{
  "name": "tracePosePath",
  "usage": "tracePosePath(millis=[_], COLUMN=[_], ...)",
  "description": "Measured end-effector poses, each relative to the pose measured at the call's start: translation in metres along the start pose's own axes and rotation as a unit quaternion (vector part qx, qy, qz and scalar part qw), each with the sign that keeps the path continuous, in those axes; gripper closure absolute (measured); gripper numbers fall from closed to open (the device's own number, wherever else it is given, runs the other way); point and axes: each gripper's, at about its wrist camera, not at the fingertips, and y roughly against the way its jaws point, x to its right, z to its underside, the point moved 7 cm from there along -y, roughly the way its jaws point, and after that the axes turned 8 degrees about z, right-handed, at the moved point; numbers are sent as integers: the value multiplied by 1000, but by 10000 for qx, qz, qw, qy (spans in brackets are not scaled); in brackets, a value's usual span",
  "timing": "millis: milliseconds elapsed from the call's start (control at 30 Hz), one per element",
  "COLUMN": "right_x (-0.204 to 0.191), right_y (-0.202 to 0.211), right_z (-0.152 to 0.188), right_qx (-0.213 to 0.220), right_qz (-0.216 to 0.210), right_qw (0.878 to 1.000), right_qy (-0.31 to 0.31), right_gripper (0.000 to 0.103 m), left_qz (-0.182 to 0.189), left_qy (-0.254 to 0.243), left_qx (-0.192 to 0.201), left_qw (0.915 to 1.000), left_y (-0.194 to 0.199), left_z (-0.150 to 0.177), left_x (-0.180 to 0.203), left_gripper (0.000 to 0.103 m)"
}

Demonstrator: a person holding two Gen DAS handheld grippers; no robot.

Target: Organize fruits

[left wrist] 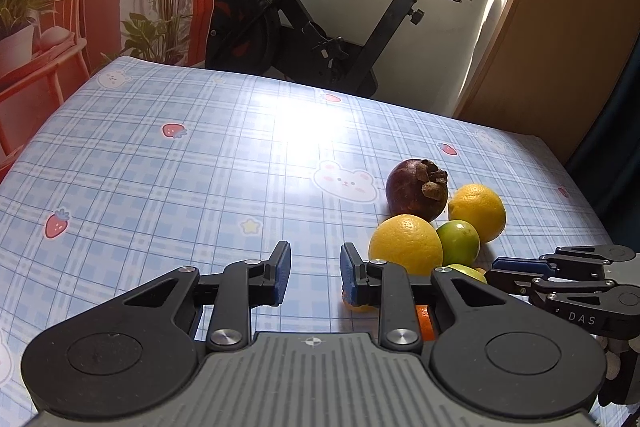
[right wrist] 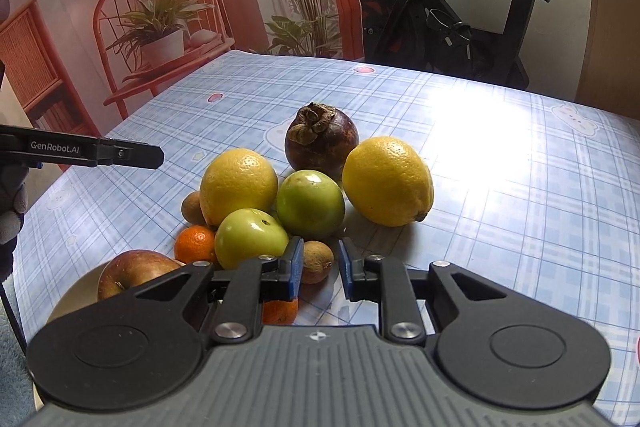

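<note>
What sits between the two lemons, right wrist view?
A green fruit fills the gap between the left lemon and right lemon, with the mangosteen behind it; right wrist view shows this.

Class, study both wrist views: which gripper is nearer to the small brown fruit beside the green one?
Right. The right gripper has the small brown fruit between its open fingertips; the left gripper hovers off to the pile's left.

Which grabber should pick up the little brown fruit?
Right. The right gripper is open, with the small brown fruit just ahead between its fingers. The left gripper faces bare tablecloth.
</note>
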Motion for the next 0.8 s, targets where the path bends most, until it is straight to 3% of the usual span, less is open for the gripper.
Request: tracePosePath(millis=[167, 367, 500, 600, 800], right_x=[-3, 7, 9, 7, 19], right_y=[-1, -9, -11, -8, 5], right_z=[2, -3, -3, -2, 4], right_qx=[-49, -128, -196, -190, -128], right_qz=[-27, -64, -208, -287, 73], right_qw=[10000, 9994, 9979, 9976, 9986], right_qy=[19, -319, -588, -597, -499], right_gripper=[79, 66, 67, 77, 78], left_qz=[-10, 65, 113, 134, 170], left_qy=[1, 64, 65, 31, -11], left_qx=[-112, -161, -154, -171, -190], left_qw=[9999, 9998, 9998, 9998, 9997], left_y=[-4, -9, -8, -8, -10], left_z=[4, 4, 4, 5, 4], left_x=[-1, -1, 1, 2, 4], left_gripper=[74, 74, 74, 74, 74])
